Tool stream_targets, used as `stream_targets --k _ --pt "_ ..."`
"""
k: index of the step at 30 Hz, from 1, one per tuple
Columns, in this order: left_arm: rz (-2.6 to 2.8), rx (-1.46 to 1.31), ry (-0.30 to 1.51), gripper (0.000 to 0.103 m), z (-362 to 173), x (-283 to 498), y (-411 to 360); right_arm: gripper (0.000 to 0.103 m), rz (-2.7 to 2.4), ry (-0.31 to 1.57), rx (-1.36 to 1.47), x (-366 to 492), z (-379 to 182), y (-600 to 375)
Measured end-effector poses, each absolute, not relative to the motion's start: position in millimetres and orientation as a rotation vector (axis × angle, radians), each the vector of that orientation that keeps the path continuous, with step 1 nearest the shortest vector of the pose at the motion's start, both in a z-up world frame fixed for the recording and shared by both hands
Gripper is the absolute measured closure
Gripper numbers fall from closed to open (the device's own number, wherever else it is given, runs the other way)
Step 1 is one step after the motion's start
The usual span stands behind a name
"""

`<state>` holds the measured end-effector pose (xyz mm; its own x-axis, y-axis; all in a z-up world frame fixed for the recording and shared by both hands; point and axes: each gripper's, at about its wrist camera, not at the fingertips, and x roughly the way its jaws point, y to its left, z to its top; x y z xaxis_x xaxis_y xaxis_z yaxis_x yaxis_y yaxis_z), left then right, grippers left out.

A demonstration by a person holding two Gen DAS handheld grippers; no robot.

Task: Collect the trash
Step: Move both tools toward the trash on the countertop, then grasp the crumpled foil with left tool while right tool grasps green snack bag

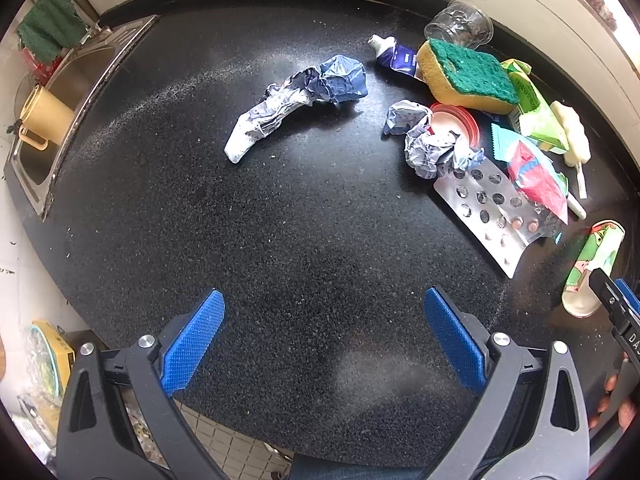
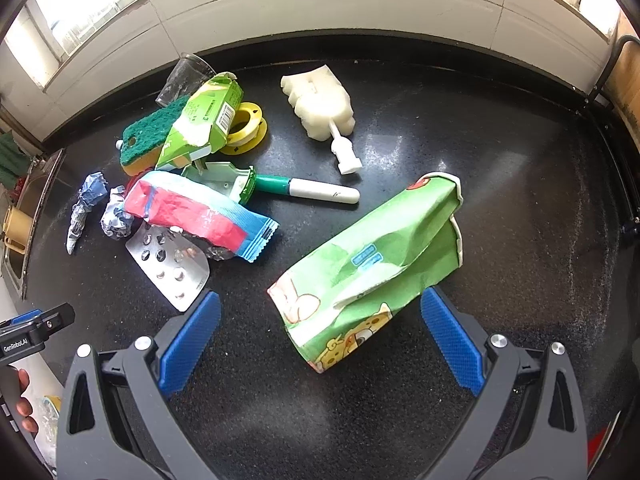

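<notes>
Trash lies scattered on a black speckled counter. In the left wrist view a crumpled blue-white paper lies ahead, and a smaller paper wad sits by a foil pill blister and a red-blue wrapper. My left gripper hangs open over bare counter. In the right wrist view a crushed green paper cup lies on its side between the fingers of my open right gripper, not pinched. The same cup shows at the left view's right edge.
A green-yellow sponge, toothpaste tube, clear plastic cup, green carton, yellow tape spool, white sponge brush and green-white marker crowd the back. A steel sink lies left. A white tiled wall runs behind.
</notes>
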<state>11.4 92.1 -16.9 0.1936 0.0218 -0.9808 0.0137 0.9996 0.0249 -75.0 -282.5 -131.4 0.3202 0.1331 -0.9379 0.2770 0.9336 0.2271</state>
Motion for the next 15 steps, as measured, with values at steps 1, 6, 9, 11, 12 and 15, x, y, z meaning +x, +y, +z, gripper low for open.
stream_targets --k 1,6,9,11,12,15 --pt "0.005 0.029 1.378 0.006 -18.1 14.4 93.6 0.006 -0.105 1.249 0.37 -73.0 -132.5 -282.5" --pt "-0.001 0.035 1.392 0.006 -24.7 27.2 97.6 0.006 -0.126 1.252 0.372 -66.0 -137.0 -283.9" --pt "0.004 0.057 1.393 0.006 -28.3 45.7 105.1 0.006 -0.142 1.258 0.405 -59.9 -142.0 -286.8" --pt "0.017 0.072 1.389 0.006 -29.3 60.9 113.2 0.006 -0.163 1.276 0.432 -53.1 -147.8 -289.6" --pt "0.021 0.077 1.387 0.006 -30.0 67.7 117.1 0.006 -0.168 1.282 0.435 -51.3 -149.5 -290.0" --pt "0.021 0.106 1.403 0.006 -37.2 97.4 129.3 0.006 -0.211 1.318 0.432 -40.6 -158.5 -291.9"
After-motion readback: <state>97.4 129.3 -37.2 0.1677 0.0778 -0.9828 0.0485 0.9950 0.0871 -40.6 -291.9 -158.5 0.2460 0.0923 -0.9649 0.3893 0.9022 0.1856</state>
